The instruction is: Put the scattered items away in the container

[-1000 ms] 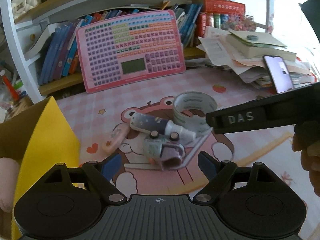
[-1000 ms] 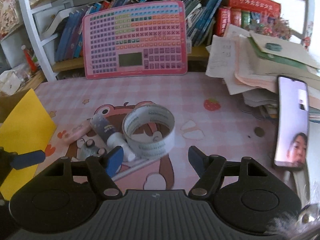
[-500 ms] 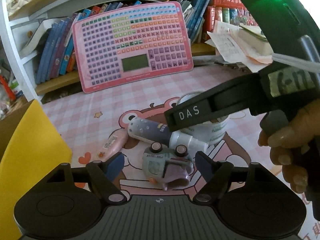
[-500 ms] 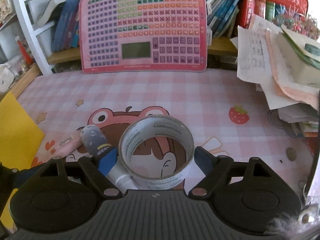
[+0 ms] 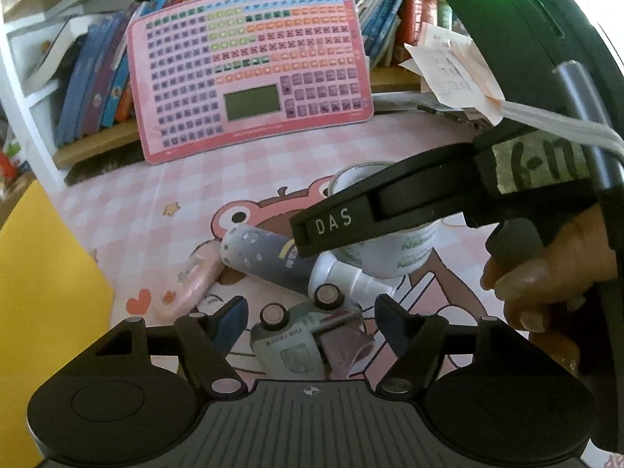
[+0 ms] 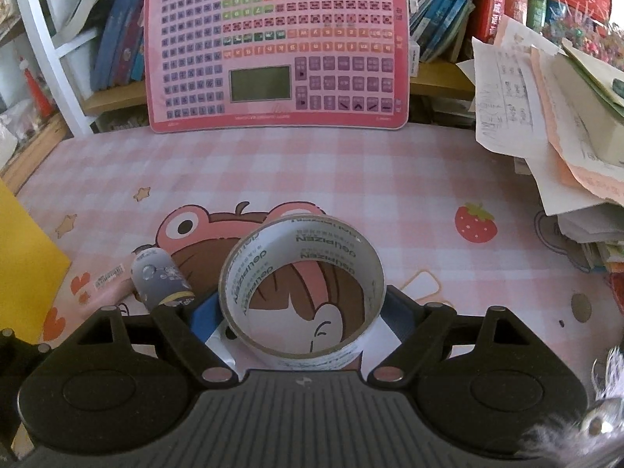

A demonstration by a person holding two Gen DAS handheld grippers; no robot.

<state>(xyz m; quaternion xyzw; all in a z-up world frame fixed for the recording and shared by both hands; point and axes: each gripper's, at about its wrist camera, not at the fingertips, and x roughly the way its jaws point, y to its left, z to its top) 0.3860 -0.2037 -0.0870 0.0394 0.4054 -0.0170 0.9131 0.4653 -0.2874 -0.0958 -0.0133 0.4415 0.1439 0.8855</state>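
Note:
A roll of clear tape (image 6: 302, 284) stands on the pink mat between the open fingers of my right gripper (image 6: 302, 312), which straddle it. It also shows in the left wrist view (image 5: 390, 249), behind the right gripper's body. A grey spray bottle (image 5: 280, 261) lies beside it, also in the right wrist view (image 6: 160, 280). A small toy car (image 5: 308, 335) lies on its side between the open fingers of my left gripper (image 5: 310, 321). A pink tube (image 5: 191, 280) lies left of the bottle. A yellow container flap (image 5: 43, 312) stands at the left.
A pink keyboard chart (image 6: 277, 46) leans against a bookshelf (image 6: 440, 74) at the back. A pile of papers and books (image 6: 553, 132) sits at the right. The yellow flap shows at the left edge (image 6: 27, 257).
My right gripper has moved forward and down until its fingers sit on either side of the tape roll. My left gripper has closed in on the toy car.

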